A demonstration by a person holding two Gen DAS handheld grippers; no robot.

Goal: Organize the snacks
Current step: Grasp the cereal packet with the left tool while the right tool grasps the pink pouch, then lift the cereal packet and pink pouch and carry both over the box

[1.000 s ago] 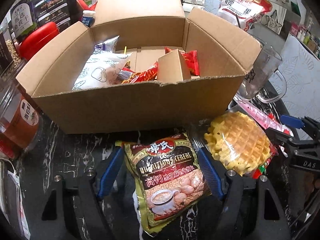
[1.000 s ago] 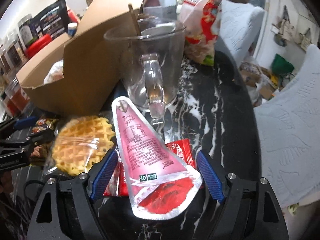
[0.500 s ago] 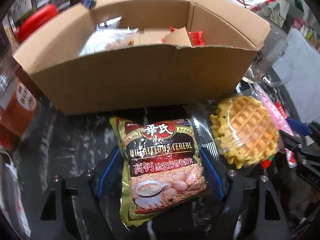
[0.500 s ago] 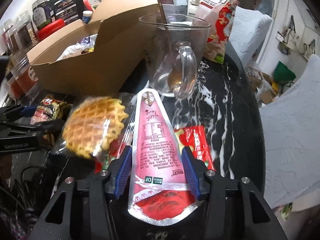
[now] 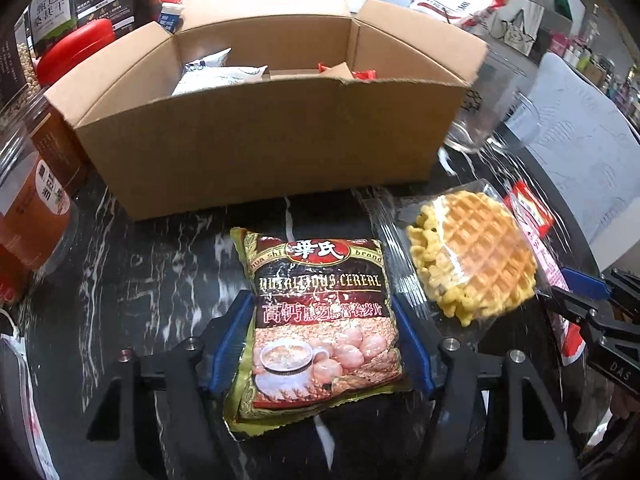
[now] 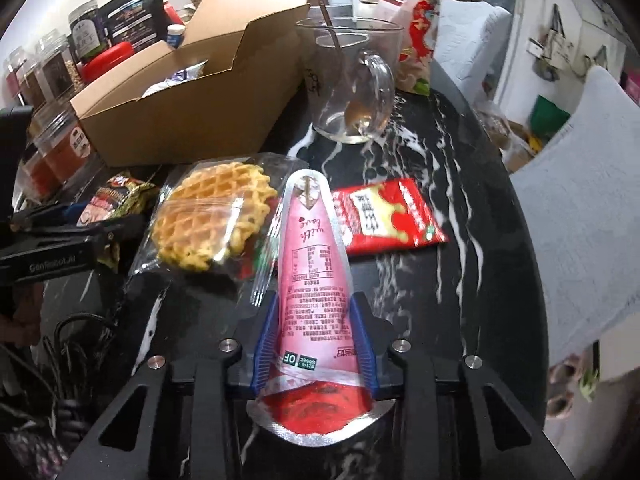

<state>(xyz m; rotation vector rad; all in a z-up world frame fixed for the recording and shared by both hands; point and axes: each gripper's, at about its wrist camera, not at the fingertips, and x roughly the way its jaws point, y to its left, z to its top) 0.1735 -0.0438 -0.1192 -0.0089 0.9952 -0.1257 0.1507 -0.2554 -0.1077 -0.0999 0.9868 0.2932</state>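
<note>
A brown and green cereal packet (image 5: pixel 320 320) lies on the black marble table (image 5: pixel 140 280) in front of the open cardboard box (image 5: pixel 260 152). My left gripper (image 5: pixel 322 320) straddles the packet. Its jaws are closing and the blue pads touch both sides of it. My right gripper (image 6: pixel 315 308) is closing on a pink and red pouch (image 6: pixel 314 248), and its pads press the pouch's edges. A wrapped waffle (image 6: pixel 212 216) lies between the two grippers, with its wrapper against the pouch. A red sachet (image 6: pixel 388 216) lies flat to the right of the pouch.
The box (image 6: pixel 192 120) holds white and red packets. A glass mug (image 6: pixel 352 80) with a spoon stands right of it, and a red-and-white snack bag (image 6: pixel 412 20) stands behind the mug. Jars (image 5: pixel 32 208) line the table's left side. A pale chair (image 6: pixel 580 200) is at the right.
The right jaws have narrowed onto the pink pouch and drawn it back from the mug, uncovering the red sachet. The left jaws have narrowed around the cereal packet, which now sits deeper between them.
</note>
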